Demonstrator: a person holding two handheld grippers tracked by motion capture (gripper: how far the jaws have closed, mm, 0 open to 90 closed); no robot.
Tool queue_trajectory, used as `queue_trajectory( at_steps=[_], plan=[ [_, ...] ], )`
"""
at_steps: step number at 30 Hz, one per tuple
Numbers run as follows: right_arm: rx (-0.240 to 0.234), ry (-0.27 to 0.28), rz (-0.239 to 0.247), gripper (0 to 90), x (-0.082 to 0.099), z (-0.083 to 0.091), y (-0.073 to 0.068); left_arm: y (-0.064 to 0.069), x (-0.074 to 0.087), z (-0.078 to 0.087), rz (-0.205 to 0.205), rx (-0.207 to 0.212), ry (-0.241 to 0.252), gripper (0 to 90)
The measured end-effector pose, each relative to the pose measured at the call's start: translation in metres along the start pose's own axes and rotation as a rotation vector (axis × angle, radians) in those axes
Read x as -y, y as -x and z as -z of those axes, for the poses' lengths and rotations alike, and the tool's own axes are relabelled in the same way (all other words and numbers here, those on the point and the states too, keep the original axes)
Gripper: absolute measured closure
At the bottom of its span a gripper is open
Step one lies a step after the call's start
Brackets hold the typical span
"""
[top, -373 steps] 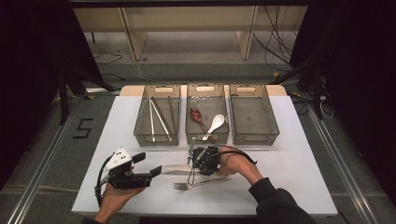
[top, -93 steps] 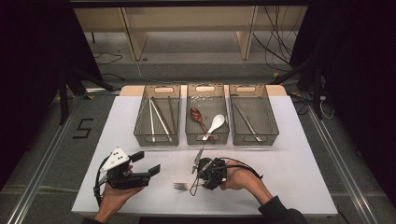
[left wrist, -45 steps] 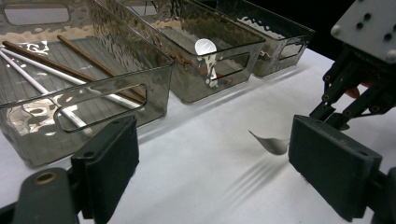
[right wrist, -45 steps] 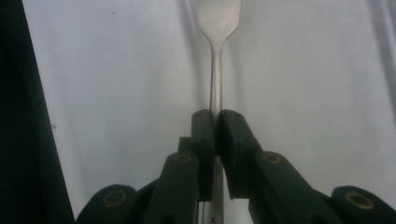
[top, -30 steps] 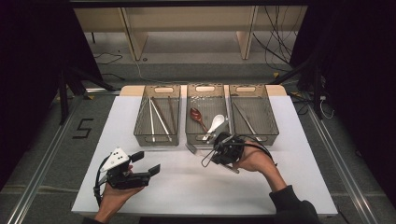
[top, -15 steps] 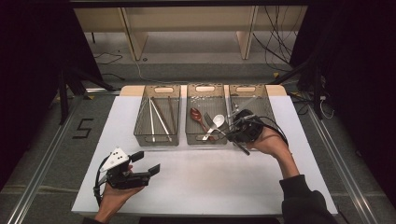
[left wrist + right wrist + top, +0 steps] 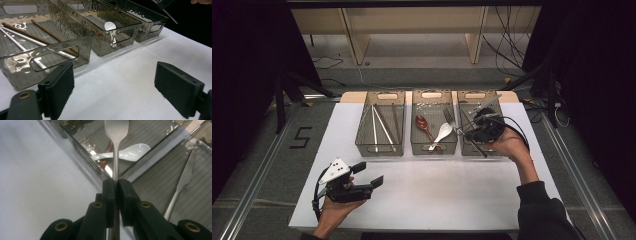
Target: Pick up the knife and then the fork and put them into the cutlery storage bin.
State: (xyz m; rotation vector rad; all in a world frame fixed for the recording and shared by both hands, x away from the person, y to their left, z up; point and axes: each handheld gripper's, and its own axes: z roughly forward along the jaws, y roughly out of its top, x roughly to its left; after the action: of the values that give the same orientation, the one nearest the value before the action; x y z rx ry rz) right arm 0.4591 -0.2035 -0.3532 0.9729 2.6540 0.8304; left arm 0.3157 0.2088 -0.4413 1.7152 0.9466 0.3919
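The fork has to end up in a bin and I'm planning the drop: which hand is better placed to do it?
Right. The right gripper already has its fingers shut on the fork over the bins, beside the right bin. The left gripper sits open, apart.

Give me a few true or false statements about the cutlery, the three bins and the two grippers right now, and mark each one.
1. The right gripper is shut on a metal fork. True.
2. The left gripper holds a spoon. False: its jaws stand open with nothing between them, above the white table.
3. The white spoon lies in the middle bin. True.
4. The left bin holds knives. False: it holds chopsticks.
5. A knife lies in the right bin. True.
6. The fork lies flat on the table. False: it is held up over the bins.
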Motion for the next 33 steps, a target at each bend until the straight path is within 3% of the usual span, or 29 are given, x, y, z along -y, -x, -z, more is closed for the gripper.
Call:
queue_trajectory(
  at_steps=[14, 33],
  plan=[
    [0.05, 0.019, -0.049, 84.3, -0.002, 0.005, 0.022, 0.0, 0.0, 0.0, 0.0, 0.002, 0.0, 15.7],
    [0.133, 0.012, -0.171, 84.3, -0.006, 0.004, 0.062, 0.0, 0.0, 0.0, 0.0, 0.003, -0.001, 15.7]
  ],
)
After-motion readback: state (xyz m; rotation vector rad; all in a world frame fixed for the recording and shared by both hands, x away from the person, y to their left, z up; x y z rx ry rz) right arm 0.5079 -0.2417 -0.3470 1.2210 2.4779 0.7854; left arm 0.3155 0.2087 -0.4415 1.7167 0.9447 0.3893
